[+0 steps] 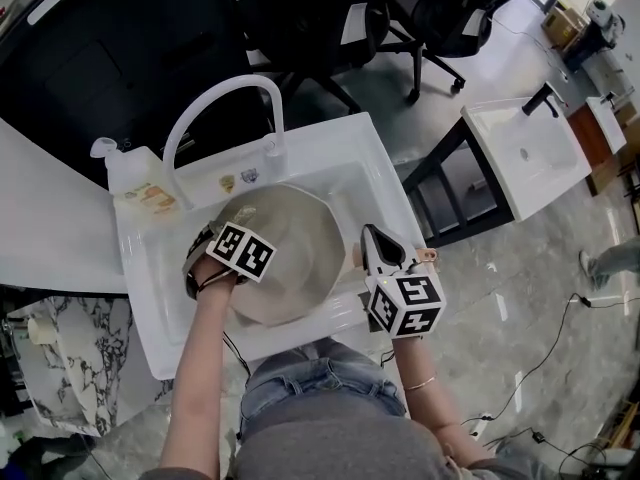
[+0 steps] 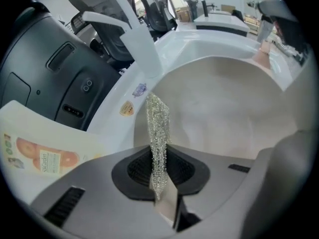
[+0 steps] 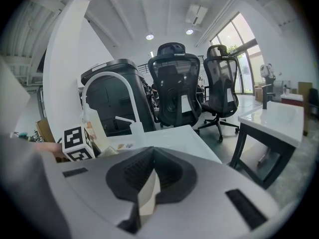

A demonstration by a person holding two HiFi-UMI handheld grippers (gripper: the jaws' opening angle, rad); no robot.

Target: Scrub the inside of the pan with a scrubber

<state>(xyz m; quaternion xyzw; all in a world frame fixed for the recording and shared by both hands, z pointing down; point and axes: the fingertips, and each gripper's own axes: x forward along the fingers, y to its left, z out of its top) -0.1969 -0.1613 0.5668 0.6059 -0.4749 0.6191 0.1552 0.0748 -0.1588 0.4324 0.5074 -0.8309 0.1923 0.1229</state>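
Note:
A round beige pan (image 1: 290, 258) lies in the white sink (image 1: 370, 168), its inside (image 2: 224, 108) facing up. My left gripper (image 1: 212, 236) is over the pan's left rim, shut on a silvery mesh scrubber (image 2: 157, 133) that sticks out from between the jaws (image 2: 159, 168) above the pan's inner wall. My right gripper (image 1: 375, 243) is at the pan's right side, where the pinkish pan handle (image 2: 261, 59) runs into it. In the right gripper view the jaws (image 3: 152, 178) stand closed and the pan is hidden below them.
A white arched faucet (image 1: 215, 103) rises at the sink's back edge. A soap bottle with an orange label (image 1: 140, 193) stands at the back left corner. A second white basin (image 1: 525, 153) is off to the right, and office chairs (image 1: 440, 18) lie beyond.

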